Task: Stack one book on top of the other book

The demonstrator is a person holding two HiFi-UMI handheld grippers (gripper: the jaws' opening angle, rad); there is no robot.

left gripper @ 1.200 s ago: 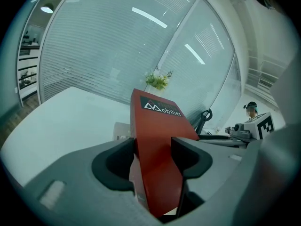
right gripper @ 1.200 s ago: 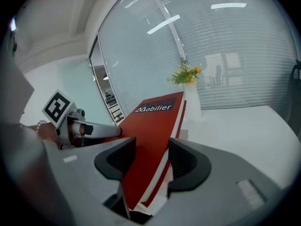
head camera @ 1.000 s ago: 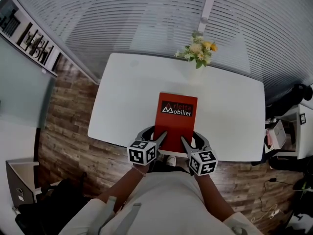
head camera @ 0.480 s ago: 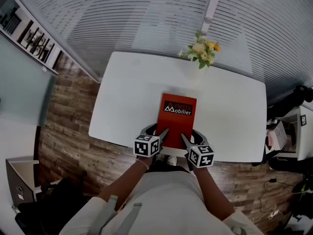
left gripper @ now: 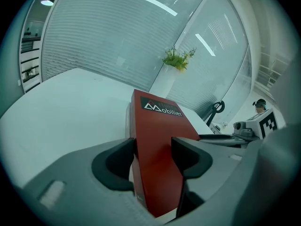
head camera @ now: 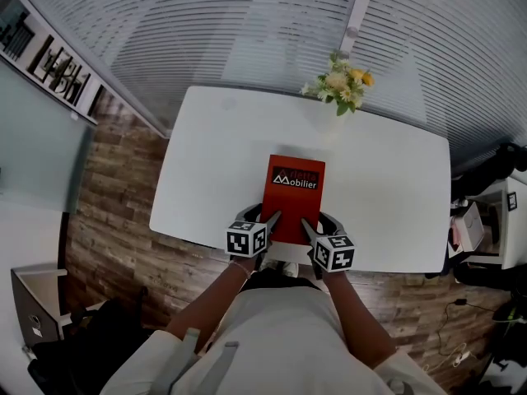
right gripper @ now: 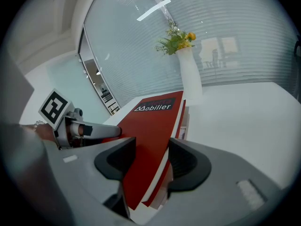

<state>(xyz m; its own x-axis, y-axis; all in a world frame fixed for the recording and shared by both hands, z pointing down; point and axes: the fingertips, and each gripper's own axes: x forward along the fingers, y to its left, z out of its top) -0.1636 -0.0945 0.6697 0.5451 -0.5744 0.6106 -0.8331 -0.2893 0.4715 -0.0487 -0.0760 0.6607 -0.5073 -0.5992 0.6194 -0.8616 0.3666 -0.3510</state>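
Where the head view looks down, one book (head camera: 294,196), red, is seen over the near half of the one table (head camera: 214,163), clamped at its near corners. The left gripper (head camera: 262,219) and right gripper (head camera: 318,223) are each closed on it. One bunch of flowers (head camera: 342,85) is noted at the far edge, well apart. No second book can be made out here.

Left gripper view: the left gripper (left gripper: 153,147) is shown with its jaws pressed on either side of the book (left gripper: 157,121). A pale strip just beside the book's far side is glimpsed, identity uncertain.

Right gripper view: the right gripper (right gripper: 152,152) is likewise clenched on the book (right gripper: 150,121), which is tilted. Beneath it a second red-and-pale edge (right gripper: 182,117) is seen, judged to be the lower book, so two books are counted.

Step judged: setting down. The held book should be levelled, its edges squared over the lower book, and both grips kept even until it rests flat. Release should be made together, so that no corner is dragged
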